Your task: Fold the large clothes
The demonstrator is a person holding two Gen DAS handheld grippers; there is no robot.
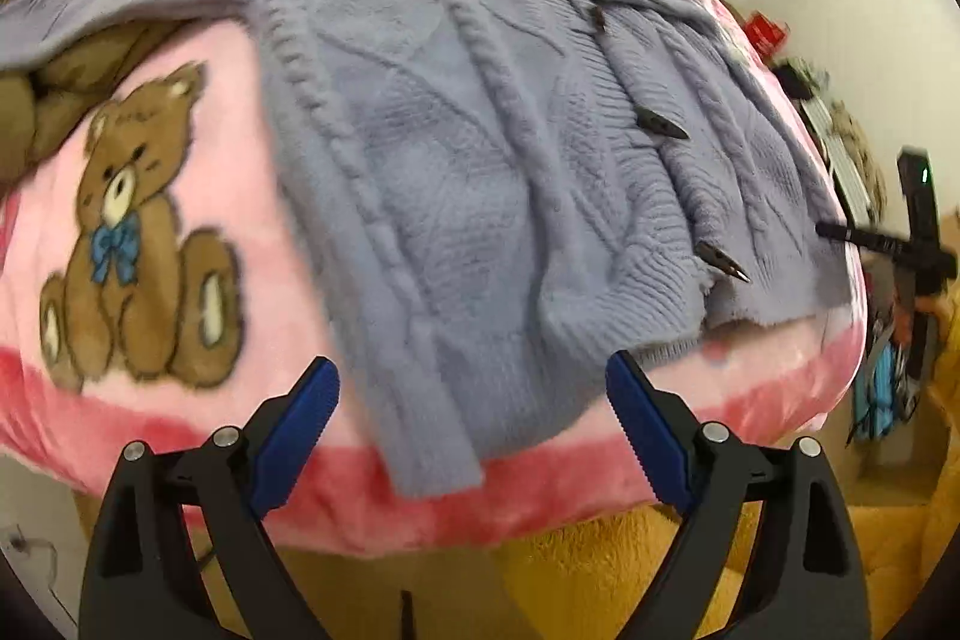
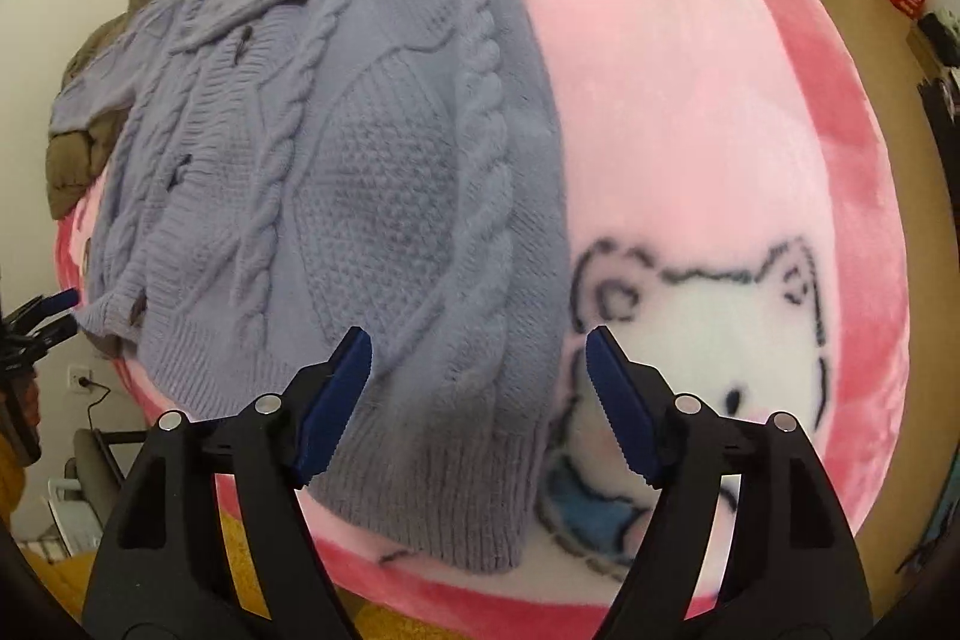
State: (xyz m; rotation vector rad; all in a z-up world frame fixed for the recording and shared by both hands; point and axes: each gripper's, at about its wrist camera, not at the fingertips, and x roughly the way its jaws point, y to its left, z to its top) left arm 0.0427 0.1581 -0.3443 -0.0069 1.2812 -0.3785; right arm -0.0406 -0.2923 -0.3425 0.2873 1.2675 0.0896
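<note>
Our left gripper (image 1: 471, 388) is wide open and holds nothing. Our right gripper (image 2: 479, 361) is wide open too. Both hang just above the bottom edge of the soft purple knitted cardigan (image 1: 468, 148). It lies flat on the fuzzy pink blanket (image 2: 690, 118) with a brown teddy bear picture (image 1: 138, 232).

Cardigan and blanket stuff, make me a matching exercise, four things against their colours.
Things:
1. cardigan
2. blanket
3. bear's bow
4. left gripper pads

Colours:
A. pink
B. dark blue
C. lavender grey
D. bright blue

Pairs: 1-C, 2-A, 3-D, 4-B
</note>
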